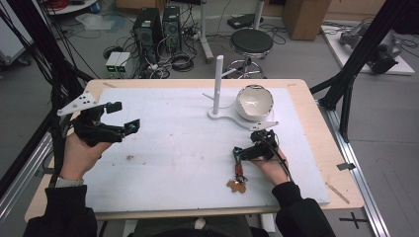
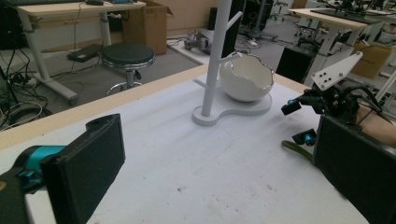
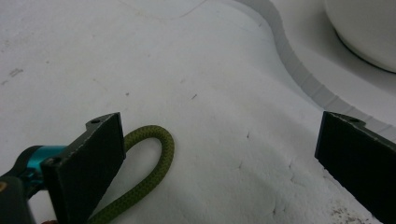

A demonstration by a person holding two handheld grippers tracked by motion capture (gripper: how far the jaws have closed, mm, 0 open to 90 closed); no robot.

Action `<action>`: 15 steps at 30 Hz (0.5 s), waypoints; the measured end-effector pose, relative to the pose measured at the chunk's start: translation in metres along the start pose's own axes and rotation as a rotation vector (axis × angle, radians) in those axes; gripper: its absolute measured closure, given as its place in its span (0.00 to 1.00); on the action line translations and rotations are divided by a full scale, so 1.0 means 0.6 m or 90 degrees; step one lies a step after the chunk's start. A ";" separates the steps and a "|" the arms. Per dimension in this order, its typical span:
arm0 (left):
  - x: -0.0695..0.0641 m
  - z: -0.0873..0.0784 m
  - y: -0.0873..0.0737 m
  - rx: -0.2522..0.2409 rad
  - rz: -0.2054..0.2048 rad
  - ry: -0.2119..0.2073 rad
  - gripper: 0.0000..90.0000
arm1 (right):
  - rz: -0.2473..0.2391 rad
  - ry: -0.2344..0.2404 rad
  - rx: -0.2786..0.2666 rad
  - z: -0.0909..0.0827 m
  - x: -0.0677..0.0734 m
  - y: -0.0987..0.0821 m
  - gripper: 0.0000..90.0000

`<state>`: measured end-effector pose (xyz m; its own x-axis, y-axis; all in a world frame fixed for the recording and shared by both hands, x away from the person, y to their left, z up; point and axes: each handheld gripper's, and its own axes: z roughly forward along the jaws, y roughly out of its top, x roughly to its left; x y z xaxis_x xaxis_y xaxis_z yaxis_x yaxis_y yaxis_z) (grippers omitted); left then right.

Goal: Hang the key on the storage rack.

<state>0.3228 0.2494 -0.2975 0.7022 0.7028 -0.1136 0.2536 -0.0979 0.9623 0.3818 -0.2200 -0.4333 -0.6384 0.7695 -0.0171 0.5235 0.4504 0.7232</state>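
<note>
The right gripper (image 1: 251,143), jaws wide, sits low at the olive-green cord loop (image 3: 154,158) of a keychain charm (image 1: 239,178) near the table's front, seemingly to grab it; the left gripper (image 1: 118,117) hovers wide, empty.

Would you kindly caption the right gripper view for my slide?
Open right gripper low over the white table, a green cord loop beside one of its fingers.

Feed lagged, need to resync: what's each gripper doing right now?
Left gripper: open, holding nothing, raised over the white table.
Right gripper: open, holding nothing; the olive-green cord loop lies on the table beside one jaw.
</note>
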 end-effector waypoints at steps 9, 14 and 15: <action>-0.001 0.002 -0.003 0.004 -0.001 0.002 0.03 | 0.018 0.008 0.037 0.013 -0.004 -0.005 0.06; -0.003 0.008 -0.004 0.011 -0.002 0.001 0.03 | 0.006 0.009 0.058 0.016 0.000 -0.007 0.12; -0.003 0.010 -0.005 0.015 0.000 -0.001 0.03 | -0.001 0.015 0.052 0.010 0.004 -0.006 0.28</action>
<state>0.3246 0.2443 -0.3015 0.7035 0.7015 -0.1138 0.2690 -0.1146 0.9563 0.3820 -0.2171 -0.4403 -0.6513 0.7588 -0.0015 0.5666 0.4876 0.6643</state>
